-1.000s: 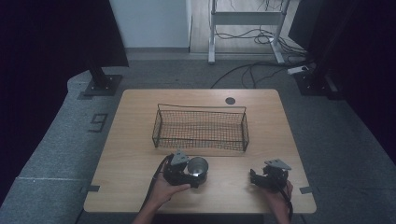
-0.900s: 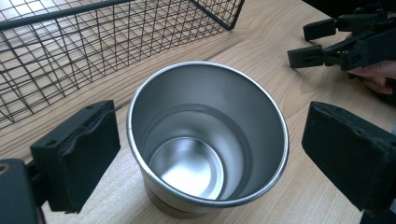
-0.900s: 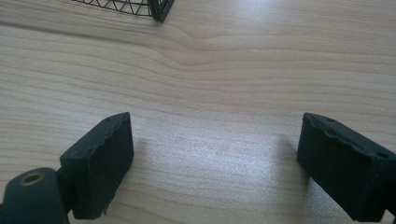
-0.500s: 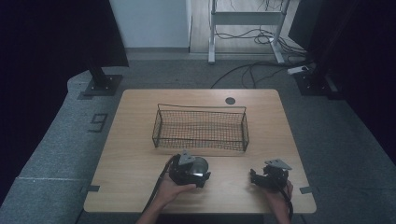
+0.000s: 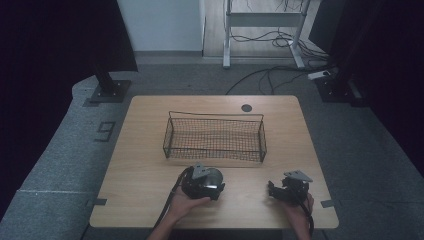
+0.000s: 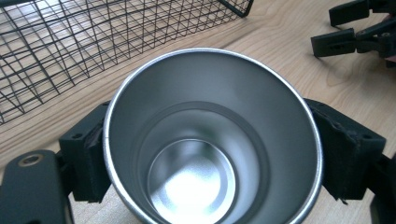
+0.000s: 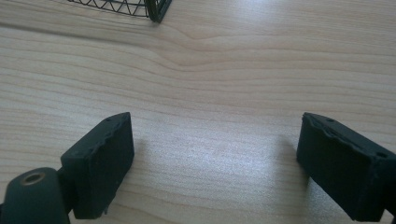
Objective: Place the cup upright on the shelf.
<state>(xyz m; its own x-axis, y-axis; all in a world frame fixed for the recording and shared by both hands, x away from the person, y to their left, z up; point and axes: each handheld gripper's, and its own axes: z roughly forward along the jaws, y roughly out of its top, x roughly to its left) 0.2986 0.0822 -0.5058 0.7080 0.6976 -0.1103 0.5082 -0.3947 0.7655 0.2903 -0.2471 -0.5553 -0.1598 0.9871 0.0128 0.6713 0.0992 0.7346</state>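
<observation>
- Up close, my left gripper (image 6: 210,154) clamps a steel cup (image 6: 212,140) by its sides, one black pad pressed to each flank; the left gripper view looks straight down into the shiny bowl, and the cup's lower rim is cut off at the frame edge.
- From the high view I see that gripper (image 5: 204,182) and cup (image 5: 212,178) near the front of the wooden table (image 5: 145,170), just short of the wire basket (image 5: 215,137); whether the cup rests on the wood or hangs above it, I cannot tell.
- My right gripper (image 7: 215,163) stands wide open over bare table, nothing between its jaws.
- Beyond it, a corner of the basket (image 7: 154,9) pokes in at the top edge, the rest cropped away.
- Both of my forearms are cut off at the bottom of the high view.
</observation>
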